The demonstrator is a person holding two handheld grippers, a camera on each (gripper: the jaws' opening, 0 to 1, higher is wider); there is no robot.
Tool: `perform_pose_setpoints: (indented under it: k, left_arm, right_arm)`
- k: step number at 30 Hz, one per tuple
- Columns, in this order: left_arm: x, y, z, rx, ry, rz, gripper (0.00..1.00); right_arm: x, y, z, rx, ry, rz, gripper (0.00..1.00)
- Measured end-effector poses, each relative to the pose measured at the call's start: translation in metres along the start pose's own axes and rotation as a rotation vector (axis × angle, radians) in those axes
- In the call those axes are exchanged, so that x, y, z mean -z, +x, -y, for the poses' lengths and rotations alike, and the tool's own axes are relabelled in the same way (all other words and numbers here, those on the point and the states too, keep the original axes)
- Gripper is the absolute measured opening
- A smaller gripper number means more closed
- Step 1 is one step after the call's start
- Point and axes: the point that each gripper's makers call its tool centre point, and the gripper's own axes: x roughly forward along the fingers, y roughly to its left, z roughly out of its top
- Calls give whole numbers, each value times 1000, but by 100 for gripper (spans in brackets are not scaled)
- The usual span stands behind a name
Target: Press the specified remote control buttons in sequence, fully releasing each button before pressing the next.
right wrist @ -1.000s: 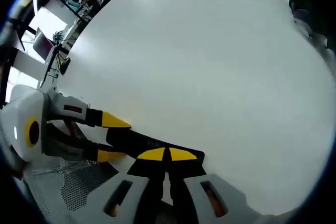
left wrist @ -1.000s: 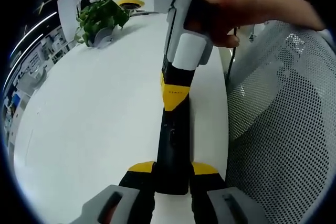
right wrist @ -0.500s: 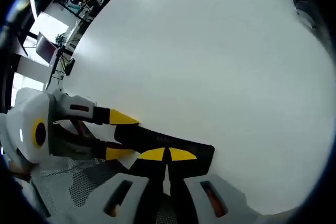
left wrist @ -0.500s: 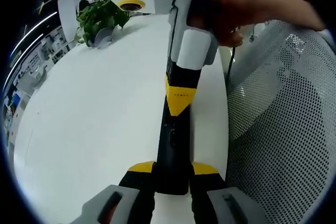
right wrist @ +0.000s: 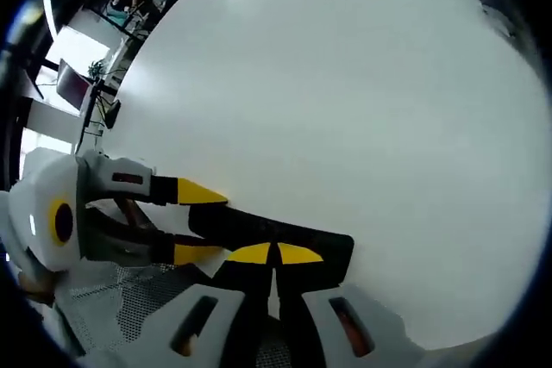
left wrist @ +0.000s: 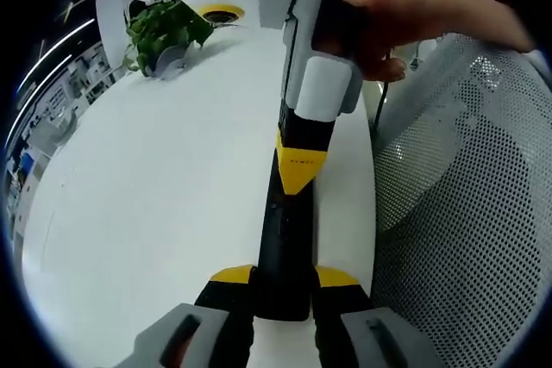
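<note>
Firmly, left hand-held gripper [left wrist: 283, 280] clamps the remote [left wrist: 285, 247]; right hand-held gripper [right wrist: 274, 254], jaws together, presses it.

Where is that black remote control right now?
The remote is clamped in the left gripper above the white table, with the right gripper pressing its top.
</note>
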Motion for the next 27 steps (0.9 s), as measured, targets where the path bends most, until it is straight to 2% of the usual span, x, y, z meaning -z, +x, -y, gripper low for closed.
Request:
perform_pose_setpoints:
  k: [1,3,9,16,27]
  left_arm:
    - [0,0,0,1,0,0,25]
    - [0,0,0,1,1,0,25]
    - [-1,1,0,2,7,1,25]
    - [-1,1,0,3,4,9,25]
    - [-2,1,0,5,2,21,25]
  right_arm:
    - [0,0,-1,12,-15,1,0]
    - [-1,1,1,62,-99,-5,0]
    - [-1,2,-1,110,-108,-15,0]
    - [-1,0,2,48,-51,24,0]
    - [0,-1,-1,22,4,6,0]
